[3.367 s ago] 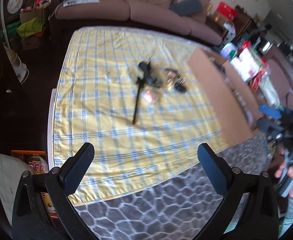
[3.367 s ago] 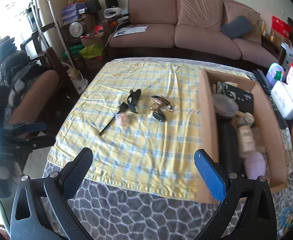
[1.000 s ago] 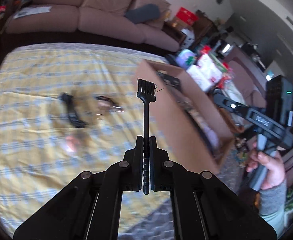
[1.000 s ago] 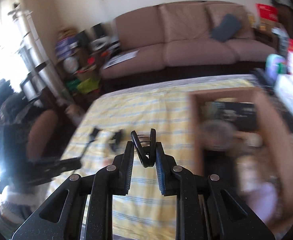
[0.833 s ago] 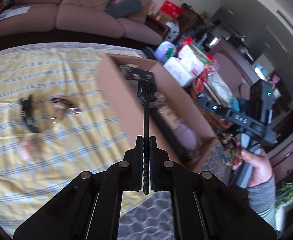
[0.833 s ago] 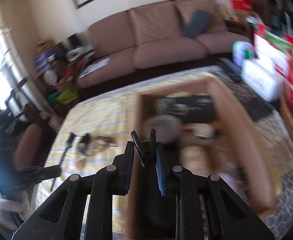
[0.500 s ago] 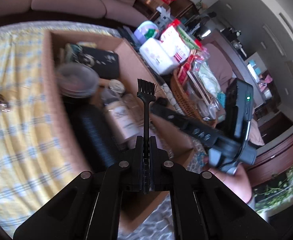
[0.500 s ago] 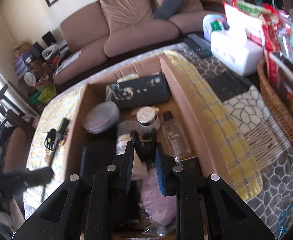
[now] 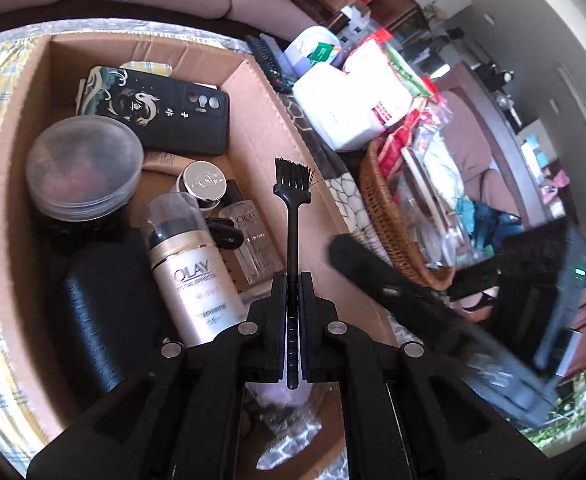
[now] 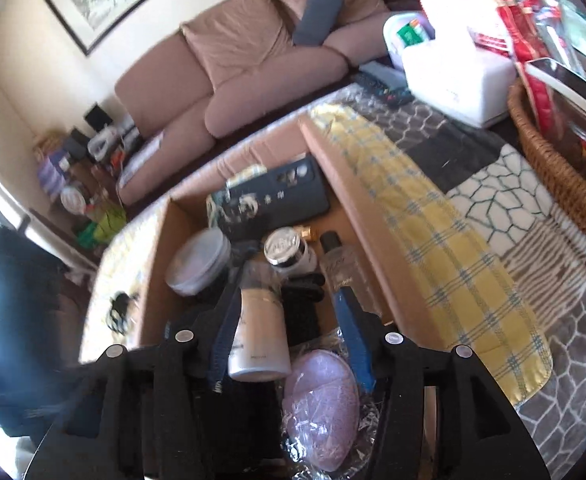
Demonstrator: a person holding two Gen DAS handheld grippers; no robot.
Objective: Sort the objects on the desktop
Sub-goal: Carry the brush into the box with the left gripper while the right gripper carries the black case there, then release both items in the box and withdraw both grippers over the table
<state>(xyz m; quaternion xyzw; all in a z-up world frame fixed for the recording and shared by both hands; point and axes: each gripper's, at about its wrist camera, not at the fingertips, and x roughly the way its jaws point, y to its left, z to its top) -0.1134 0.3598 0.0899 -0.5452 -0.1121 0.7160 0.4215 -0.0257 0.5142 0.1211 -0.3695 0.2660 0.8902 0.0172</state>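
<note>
My left gripper (image 9: 292, 280) is shut on a black brush (image 9: 292, 184), held over the cardboard box (image 9: 9, 152) with its bristles pointing to the box's right wall. My right gripper (image 10: 289, 300) is open and empty above the same box (image 10: 357, 196). A black hair clip (image 10: 305, 284) lies in the box between its fingers, next to an Olay bottle (image 10: 259, 320); the clip also shows in the left wrist view (image 9: 223, 234). The right gripper's body (image 9: 413, 296) crosses the left wrist view at the right.
The box holds a round lidded tub (image 9: 83, 168), a black phone case (image 9: 161, 114), a silver-capped jar (image 9: 205, 182), a clear bottle (image 9: 249, 240) and a pink pouch (image 10: 321, 404). A wicker basket (image 10: 553, 160) and white tissue box (image 10: 453, 76) stand right. A few items (image 10: 117, 312) lie on the yellow cloth.
Both grippers moved from the yellow cloth to above the box. My right gripper opened and the black clip now lies in the box. My left gripper still holds the brush.
</note>
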